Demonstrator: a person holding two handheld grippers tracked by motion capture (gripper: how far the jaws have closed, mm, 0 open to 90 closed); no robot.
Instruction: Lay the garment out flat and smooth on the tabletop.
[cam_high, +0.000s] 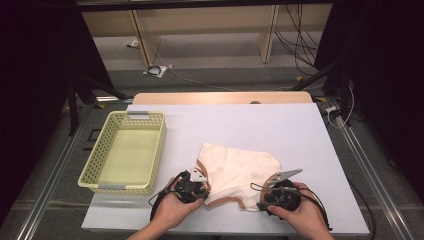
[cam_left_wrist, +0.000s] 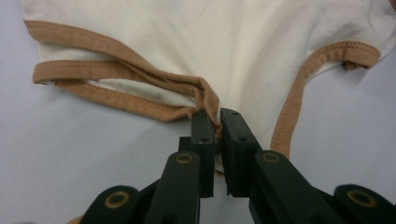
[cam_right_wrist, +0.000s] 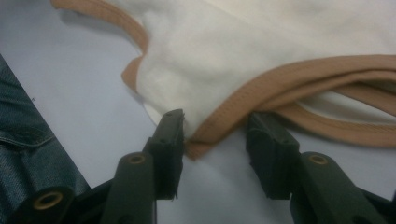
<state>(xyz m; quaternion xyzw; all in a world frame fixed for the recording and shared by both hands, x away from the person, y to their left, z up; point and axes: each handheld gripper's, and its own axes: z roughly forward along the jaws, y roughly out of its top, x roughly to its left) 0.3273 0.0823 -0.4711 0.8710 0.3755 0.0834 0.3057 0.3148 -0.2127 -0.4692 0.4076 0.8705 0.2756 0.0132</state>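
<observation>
The left claw (cam_left_wrist: 217, 122) is clamped on a bunched fold of tan trim at the near edge of the cream garment (cam_high: 240, 172), its jaws almost together with the hem pinched between them. The right claw (cam_right_wrist: 219, 133) stands apart: its jaws straddle a corner of the same trim without pressing on it, so that side of the cloth lies loose on the counter (cam_high: 300, 130). The garment sits crumpled near the counter's front edge, about midway along it, with the yellow basket (cam_high: 150, 150) well apart toward the left edge. To do this step well, the right claw likely needs to settle its grip on the binding itself, taking both layers of the hem corner squarely between the pads rather than nipping a single thin edge that could slip out; the left should hold firm and level meanwhile so the cloth does not drag. Once both have hold, drawing them apart along the front edge would probably flatten the piece. In the high view both hands (cam_high: 175, 207) come in from the bottom, palms wrapped around the claw bodies, forearms low and angled slightly inward, claws pointing forward and down at the cloth.
</observation>
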